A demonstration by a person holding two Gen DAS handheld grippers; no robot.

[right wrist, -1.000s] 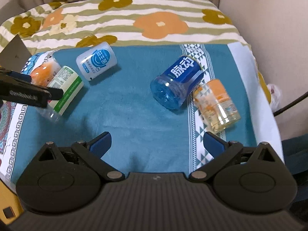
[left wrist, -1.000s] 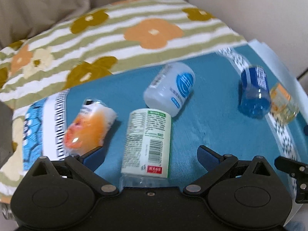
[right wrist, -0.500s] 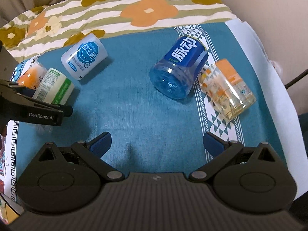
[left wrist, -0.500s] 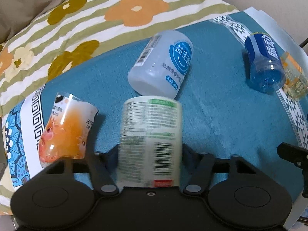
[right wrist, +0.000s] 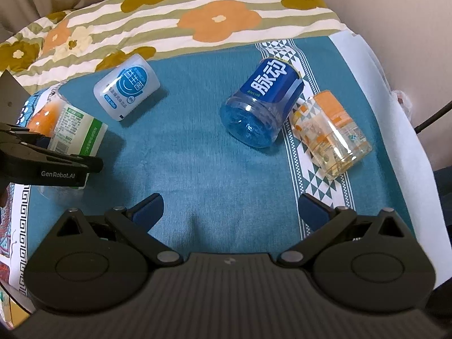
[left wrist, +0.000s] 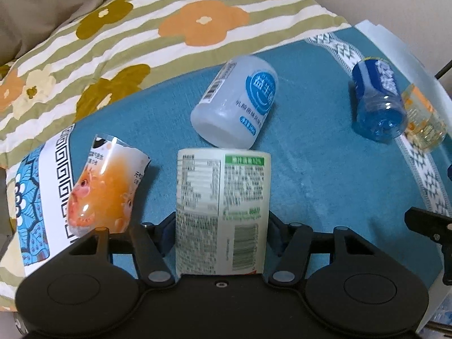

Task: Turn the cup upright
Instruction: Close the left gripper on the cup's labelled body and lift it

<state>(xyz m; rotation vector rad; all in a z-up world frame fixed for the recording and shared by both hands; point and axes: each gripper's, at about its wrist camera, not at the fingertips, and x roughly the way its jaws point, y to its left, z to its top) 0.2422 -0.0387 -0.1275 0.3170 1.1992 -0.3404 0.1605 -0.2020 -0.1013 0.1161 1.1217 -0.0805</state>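
Note:
My left gripper (left wrist: 221, 230) is shut on a green-and-white labelled cup (left wrist: 223, 209), held tilted just above the teal cloth (left wrist: 310, 169); it also shows in the right wrist view (right wrist: 77, 135). Beside it lie an orange cup (left wrist: 104, 189), a white-and-blue cup (left wrist: 237, 104), a blue cup (right wrist: 264, 104) and a clear orange-topped cup (right wrist: 330, 135), all on their sides. My right gripper (right wrist: 230, 210) is open and empty over the cloth's near part.
A striped flowered blanket (right wrist: 197, 14) covers the far side. The cloth's patterned border (right wrist: 319, 186) runs down the right, with a white edge (right wrist: 381, 99) and a wall beyond. The left gripper's body (right wrist: 42, 163) sits at the left.
My left gripper closed on the green-and-white cup and lifted its far end, tilting it up. My right gripper stayed open, drifting slightly.

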